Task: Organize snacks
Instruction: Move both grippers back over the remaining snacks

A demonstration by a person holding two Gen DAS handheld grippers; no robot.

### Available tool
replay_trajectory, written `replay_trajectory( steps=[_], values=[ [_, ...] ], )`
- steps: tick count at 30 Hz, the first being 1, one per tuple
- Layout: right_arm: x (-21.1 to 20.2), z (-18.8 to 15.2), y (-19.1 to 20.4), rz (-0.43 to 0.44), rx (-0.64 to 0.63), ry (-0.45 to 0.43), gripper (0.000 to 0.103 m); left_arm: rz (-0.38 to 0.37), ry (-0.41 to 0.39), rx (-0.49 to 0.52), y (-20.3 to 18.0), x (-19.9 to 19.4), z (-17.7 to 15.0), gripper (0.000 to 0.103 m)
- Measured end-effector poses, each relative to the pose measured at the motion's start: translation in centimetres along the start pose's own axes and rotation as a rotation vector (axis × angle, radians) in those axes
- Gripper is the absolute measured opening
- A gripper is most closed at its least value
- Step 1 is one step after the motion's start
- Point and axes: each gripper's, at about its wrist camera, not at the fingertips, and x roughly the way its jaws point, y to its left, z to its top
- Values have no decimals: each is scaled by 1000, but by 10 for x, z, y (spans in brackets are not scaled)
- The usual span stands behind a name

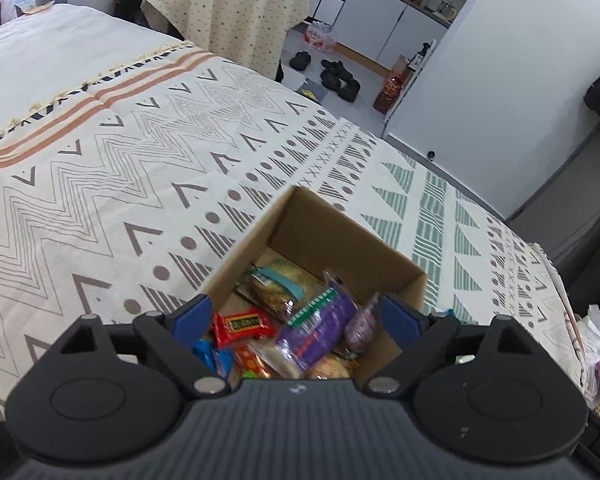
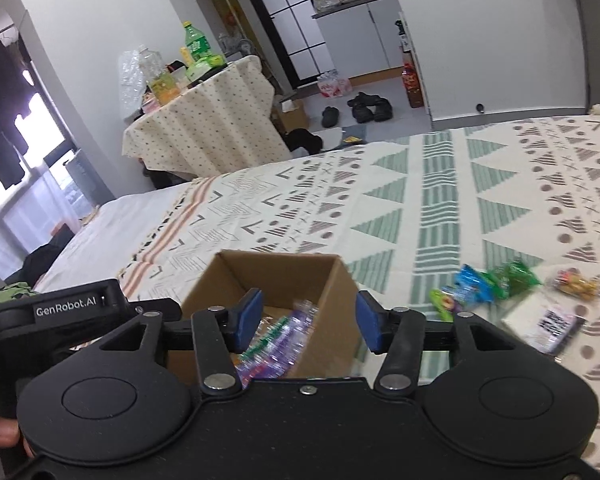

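A cardboard box (image 1: 340, 240) is seen standing open on a patterned bedspread (image 1: 100, 200), directly below and ahead of both grippers.

Left gripper (image 1: 296, 316): held over the near edge of the box, jaws spread wide, nothing between the blue pads (image 1: 190, 318). Box contents are viewed through the gap: a red wrapped candy (image 1: 242, 326), a purple packet (image 1: 320, 330) with a green strip, a clear-wrapped pastry with a teal band (image 1: 278, 286), a blue wrapper (image 1: 212, 356) at the near left, an orange wrapper (image 1: 252, 362), and a small purple piece (image 1: 360, 326) at the right wall. The snacks are piled loosely, touching and overlapping.

Right gripper (image 2: 308, 322): also held above the box (image 2: 280, 276), jaws spread, empty. The purple packet (image 2: 276, 340) is seen inside the box, blurred.

Loose snacks are noted on the bedspread (image 2: 440, 200) to the right of the box, apart from it: a blue packet (image 2: 470, 284), a green packet (image 2: 514, 276), a small green-and-yellow packet (image 2: 440, 302), a clear bag of yellow-orange pieces (image 2: 576, 284), and a white packet with dark print (image 2: 544, 322) nearest the camera. Detail is lost to blur.

Far side: a table with a dotted cloth (image 2: 204, 120) bearing bottles (image 2: 196, 46), and dark shoes (image 2: 368, 108) on the floor.
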Motion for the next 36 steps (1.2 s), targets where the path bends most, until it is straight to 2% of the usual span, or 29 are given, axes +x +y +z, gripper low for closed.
replay_trajectory(
  steps=[2,5,8,12,18,26,36],
  values=[
    [-7,-1,-5,-8,0,0,54,2,-3,5,-5,-3,-3,95],
    [-19,-2,-11,-26,-15,-13,65,-5,-10,20,-13,-9,-8,96],
    [-33,-3,-19,-35,-23,-24,68,-10,-28,55,-25,-15,-14,98],
    [-48,-5,-31,-56,-24,-40,82,-33,-25,63,-37,-21,-20,100],
    [-71,-10,-51,-79,-21,-60,93,-60,-33,73,-55,-31,-28,103],
    [-94,-12,-73,-93,3,-96,103,-84,-24,99,-78,-40,-39,103],
    [-117,-16,-100,-91,47,-114,103,-83,-37,156,-107,-48,-56,103]
  ],
)
